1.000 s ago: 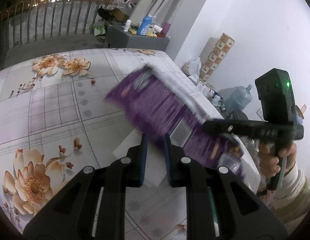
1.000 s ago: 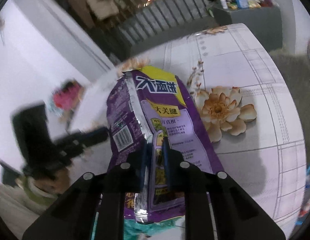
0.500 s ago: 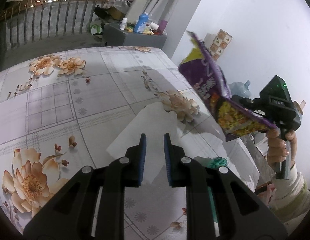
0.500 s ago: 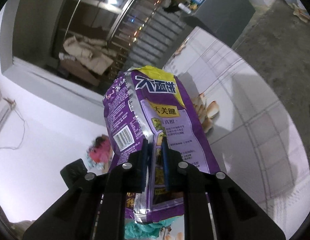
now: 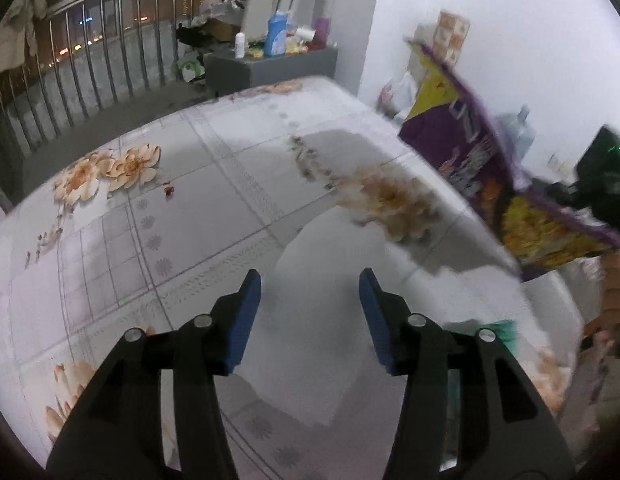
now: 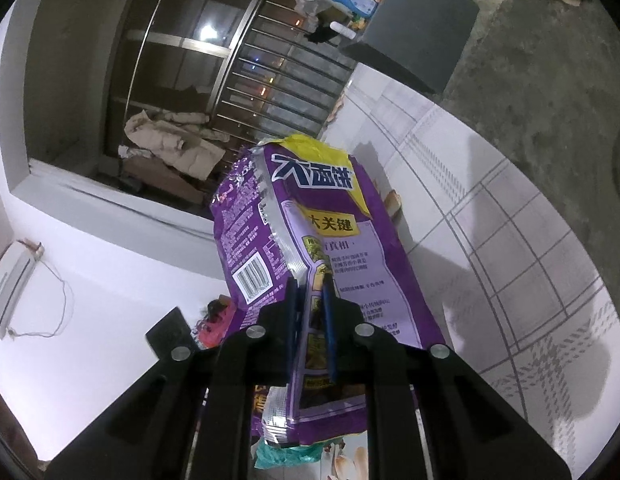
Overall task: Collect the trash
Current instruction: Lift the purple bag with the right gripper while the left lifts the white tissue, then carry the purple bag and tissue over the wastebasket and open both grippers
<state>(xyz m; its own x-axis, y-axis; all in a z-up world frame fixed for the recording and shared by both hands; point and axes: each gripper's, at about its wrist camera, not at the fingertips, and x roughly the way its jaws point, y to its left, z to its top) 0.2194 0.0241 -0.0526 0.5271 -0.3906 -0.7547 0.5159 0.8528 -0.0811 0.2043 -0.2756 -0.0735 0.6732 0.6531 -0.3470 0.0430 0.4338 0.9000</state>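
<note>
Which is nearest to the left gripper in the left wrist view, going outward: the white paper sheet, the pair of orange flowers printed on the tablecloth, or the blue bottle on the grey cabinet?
1. White paper sheet: on the table, directly under the left gripper, whose jaws are opening.
2. Pair of orange flowers: printed on the cloth, upper left, mid-table.
3. Blue bottle: on the grey cabinet, beyond the table's far edge.

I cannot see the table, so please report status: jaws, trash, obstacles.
Right gripper shut on purple snack bag, lifted off table. Left gripper empty, jaws opening over white paper sheet. Nothing blocking.
</note>
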